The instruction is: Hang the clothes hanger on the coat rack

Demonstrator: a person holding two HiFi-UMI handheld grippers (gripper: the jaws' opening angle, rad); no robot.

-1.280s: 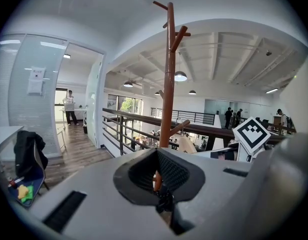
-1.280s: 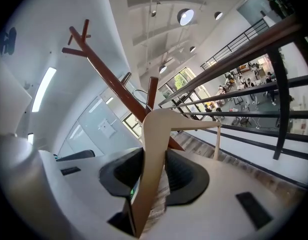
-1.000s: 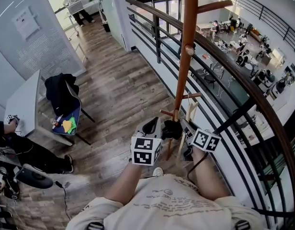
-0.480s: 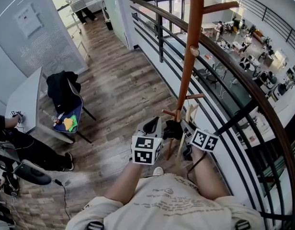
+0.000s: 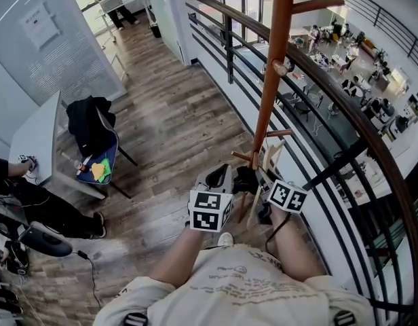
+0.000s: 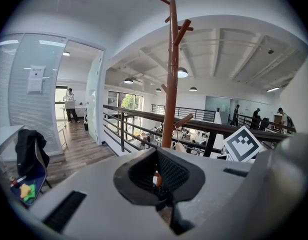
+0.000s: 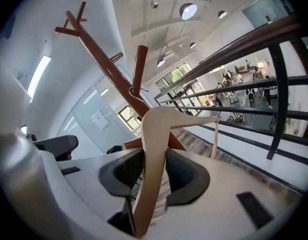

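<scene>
The brown wooden coat rack stands by the railing, its pegs branching off the pole higher up. My right gripper is shut on a pale wooden clothes hanger, which rises between its dark pads and leans toward the rack's trunk. In the head view the hanger shows just right of the pole's lower pegs. My left gripper sits close beside the right one, left of the pole. Its pads meet with nothing held.
A dark metal railing curves close on the right, with an open atrium below it. To the left are a chair with a dark jacket, a grey table and a seated person. Wood floor lies ahead.
Both grippers keep nearly the same place at the foot of the pole. The head view has shifted slightly, and the hanger stays gripped.
</scene>
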